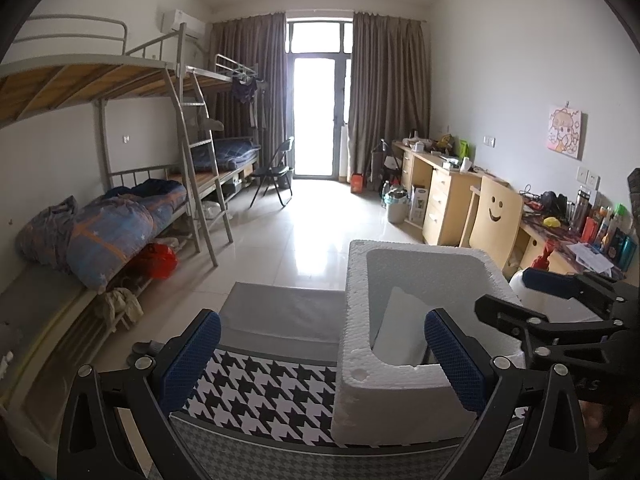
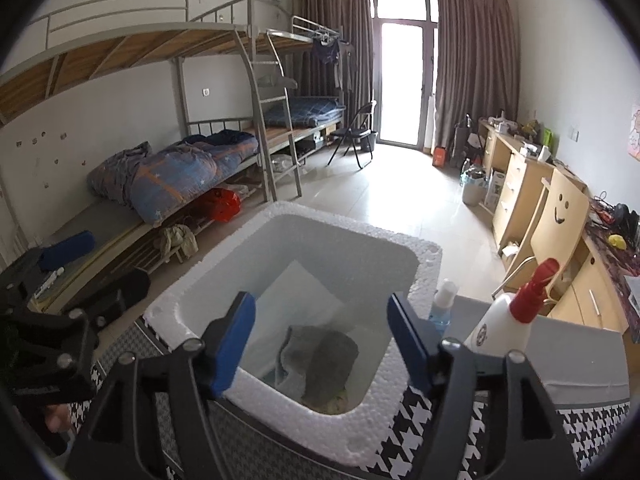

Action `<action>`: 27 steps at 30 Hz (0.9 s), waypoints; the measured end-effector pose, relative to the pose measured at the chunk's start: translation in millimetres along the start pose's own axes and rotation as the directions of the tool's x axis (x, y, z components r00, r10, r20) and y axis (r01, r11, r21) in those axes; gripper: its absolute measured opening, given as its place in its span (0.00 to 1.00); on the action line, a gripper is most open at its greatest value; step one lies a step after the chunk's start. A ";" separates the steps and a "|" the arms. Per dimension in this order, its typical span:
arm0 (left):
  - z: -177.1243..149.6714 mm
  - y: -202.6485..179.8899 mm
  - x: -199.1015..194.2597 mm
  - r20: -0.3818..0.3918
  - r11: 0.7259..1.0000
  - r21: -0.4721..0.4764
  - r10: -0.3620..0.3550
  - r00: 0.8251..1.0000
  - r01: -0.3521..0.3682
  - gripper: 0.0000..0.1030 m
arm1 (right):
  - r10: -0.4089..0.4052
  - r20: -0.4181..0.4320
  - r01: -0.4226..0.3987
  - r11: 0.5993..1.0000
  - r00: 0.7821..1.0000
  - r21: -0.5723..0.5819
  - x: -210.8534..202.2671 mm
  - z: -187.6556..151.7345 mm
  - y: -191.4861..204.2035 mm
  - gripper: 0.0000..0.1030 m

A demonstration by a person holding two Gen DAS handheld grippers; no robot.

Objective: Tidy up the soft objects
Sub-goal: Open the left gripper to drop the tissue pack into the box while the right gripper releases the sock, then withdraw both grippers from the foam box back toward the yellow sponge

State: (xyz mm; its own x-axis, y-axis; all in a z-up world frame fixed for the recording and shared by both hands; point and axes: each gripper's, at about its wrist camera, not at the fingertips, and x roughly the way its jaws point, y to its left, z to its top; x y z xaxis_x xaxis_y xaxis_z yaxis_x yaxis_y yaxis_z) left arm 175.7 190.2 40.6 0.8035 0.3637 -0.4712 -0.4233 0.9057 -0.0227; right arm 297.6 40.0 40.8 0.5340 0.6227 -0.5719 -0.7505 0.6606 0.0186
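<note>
Nearest my right-wrist lens, the right gripper (image 2: 322, 344) hung over the white foam box (image 2: 420, 276), its blue-padded jaws standing apart with nothing between them. Below that gap I saw a grey cloth (image 2: 320, 364) lying crumpled on the box's floor, beside a white sheet (image 2: 300, 292) leaning against the inner wall. That box sat on a houndstooth-patterned cover (image 2: 432, 432) over the counter. Just right of the box stood a white spray bottle (image 2: 504, 324) with a red trigger, and a small clear bottle (image 2: 442, 304) of blue liquid touched the box's far corner.

From the left wrist, I saw the left gripper (image 1: 322, 360) with jaws also apart and empty, straddling the box's near-left corner without pressing it. Bunk beds (image 2: 168, 56) lined the left wall and wooden desks (image 2: 520, 176) the right.
</note>
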 end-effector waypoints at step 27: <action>-3.7 -28.5 -53.9 0.076 0.996 0.044 -0.080 0.994 0.077 0.99 | -0.052 0.160 0.045 0.998 0.986 0.047 -76.4 -21.0 -8.0 0.89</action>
State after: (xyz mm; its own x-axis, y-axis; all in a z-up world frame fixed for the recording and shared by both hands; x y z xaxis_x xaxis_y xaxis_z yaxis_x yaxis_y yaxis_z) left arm 142.9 143.9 63.4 0.8642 0.3055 -0.3998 -0.3415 0.9397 -0.0203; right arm 254.6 -21.7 67.1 0.6278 0.6465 -0.4335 -0.7064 0.7071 0.0315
